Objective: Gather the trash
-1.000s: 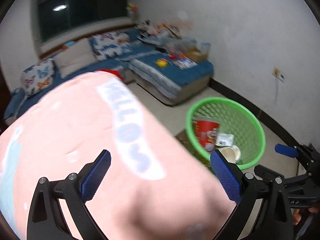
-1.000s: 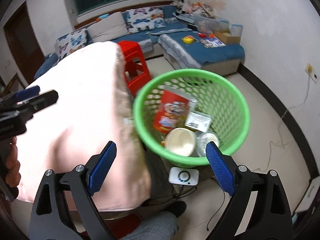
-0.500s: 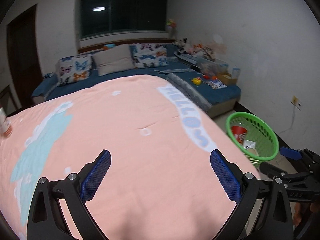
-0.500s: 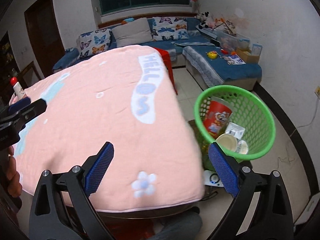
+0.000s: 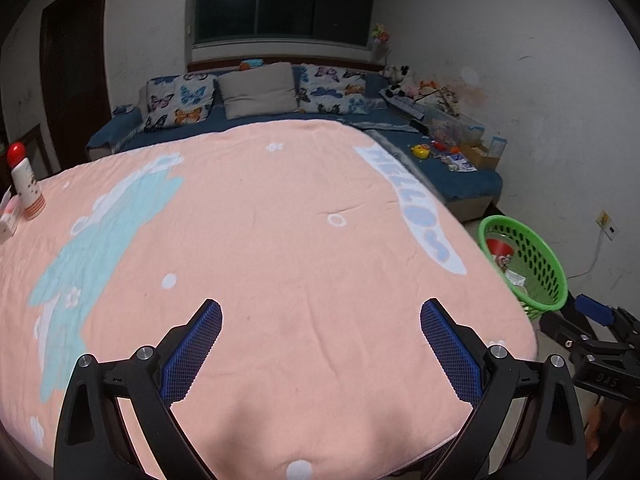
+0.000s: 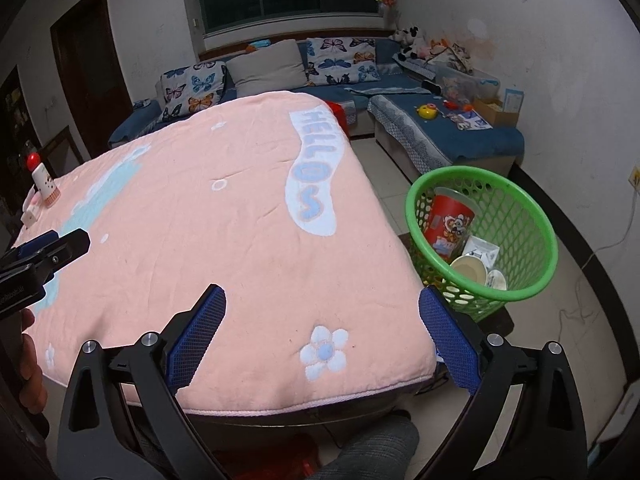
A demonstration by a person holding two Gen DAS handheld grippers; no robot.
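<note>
Left tongs (image 5: pixel 320 344): jaws spread wide, nothing between the blue pads, poised over the near part of the pink cloth (image 5: pixel 260 240). Right tongs (image 6: pixel 322 330): likewise released, wide apart, empty, hanging over the cloth's near right corner by the white-and-blue flower (image 6: pixel 324 352).

Cloth covers the table; "HELLOS" in blue-on-white along the right edge, pale blue patch toward the left. No trash seen on the cloth surface itself.

Basket (image 6: pixel 532 216), green plastic mesh, on the floor just beside the table's right side. Inside: red snack tub (image 6: pixel 450 222) leaning against the far wall, white packet (image 6: pixel 484 254), cream bowl (image 6: pixel 468 270), small white cup (image 6: pixel 496 280) next to the bowl. From the left view only the basket's far wall and a bit of the red tub visible past the cloth edge.

Far left edge of the table: white bottle (image 5: pixel 26 188) with red cap, upright; small pale boxy item touching or just beside it, identity unclear.

Beyond the table: blue sofa (image 6: pixel 460 140) with butterfly cushions, toys and papers scattered on its right section. Dark window above, ceiling light reflected in it.

Hand (image 6: pixel 30 376) on the left tool's grip, seen at the left border of the right view.
</note>
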